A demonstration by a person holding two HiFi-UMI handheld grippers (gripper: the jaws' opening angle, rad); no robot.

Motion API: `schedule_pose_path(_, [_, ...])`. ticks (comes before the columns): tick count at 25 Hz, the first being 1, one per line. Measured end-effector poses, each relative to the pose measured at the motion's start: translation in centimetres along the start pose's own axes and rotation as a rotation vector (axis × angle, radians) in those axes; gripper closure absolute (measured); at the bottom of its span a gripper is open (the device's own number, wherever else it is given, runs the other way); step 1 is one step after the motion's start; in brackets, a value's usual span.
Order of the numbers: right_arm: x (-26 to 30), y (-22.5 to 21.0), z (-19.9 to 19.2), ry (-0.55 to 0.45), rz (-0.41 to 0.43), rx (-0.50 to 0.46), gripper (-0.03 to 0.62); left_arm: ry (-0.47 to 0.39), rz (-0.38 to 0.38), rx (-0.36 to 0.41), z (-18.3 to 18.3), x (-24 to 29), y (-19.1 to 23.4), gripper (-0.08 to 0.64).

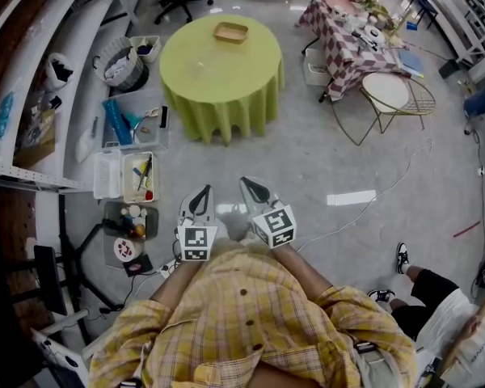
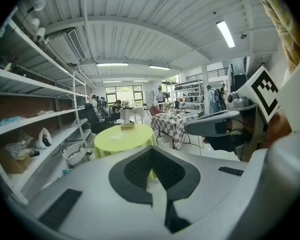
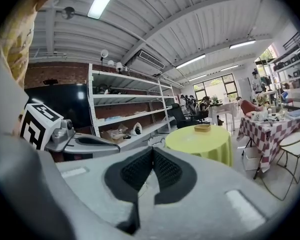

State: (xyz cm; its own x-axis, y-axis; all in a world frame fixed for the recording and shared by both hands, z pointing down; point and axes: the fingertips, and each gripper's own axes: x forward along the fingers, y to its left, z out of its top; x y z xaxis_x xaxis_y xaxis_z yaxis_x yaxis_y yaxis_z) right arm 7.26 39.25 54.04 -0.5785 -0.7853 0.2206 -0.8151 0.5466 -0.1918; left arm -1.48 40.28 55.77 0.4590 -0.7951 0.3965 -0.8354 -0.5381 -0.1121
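The person, in a yellow plaid shirt (image 1: 250,314), holds both grippers close to the chest and pointed out across the room. The left gripper (image 1: 200,196) has its jaws closed, pad against pad at the tips, with nothing between them; its own view (image 2: 152,151) confirms this. The right gripper (image 1: 250,186) is likewise closed and empty, its pads meeting at the tips (image 3: 151,151). The two grippers sit just beside each other without touching, each with its marker cube (image 1: 196,242) nearest the body.

Nearest thing: an open plastic box (image 1: 137,176) of small tools on the floor, to the left of the left jaws and below them. A white lid (image 1: 107,175) lies just beside it on its far side from the jaws.

Straight ahead of both pairs of jaws, well apart from them, stands a round table (image 1: 222,63) under a yellow-green cloth. A shallow wooden tray (image 1: 230,31) rests on its far edge. From the left gripper view the table (image 2: 122,136) appears just above the closed tips; from the right gripper view it (image 3: 200,141) lies to the right of them.

Ahead and to the right of the right jaws stands a checkered table (image 1: 347,51) crowded with small items, with a wire-frame stool (image 1: 385,91) just beside it. To the left of the left jaws runs a long shelf rack (image 2: 30,119), and a woven basket (image 1: 117,61) stands on the floor near it. A white cable (image 1: 364,208) trails over the floor to the right of the right jaws.
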Motion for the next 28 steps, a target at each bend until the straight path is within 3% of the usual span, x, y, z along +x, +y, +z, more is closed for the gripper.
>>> schedule_pose_path(6, [0.0,-0.9,-0.9,0.025,-0.005,-0.004,0.595,0.018,0.001,-0.023,-1.2,0.9,-0.6,0.557])
schedule_pose_path(11, [1.3,-2.2,-1.6,0.058,-0.006,-0.02,0.594,-0.011,-0.003,0.012,-0.5,2.6,-0.3,0.557])
schedule_pose_path(28, [13.6,-7.7,2.9,0.068,0.005,-0.066,0.595,-0.036,0.006,-0.025,3.1,13.3,9.6,0.557])
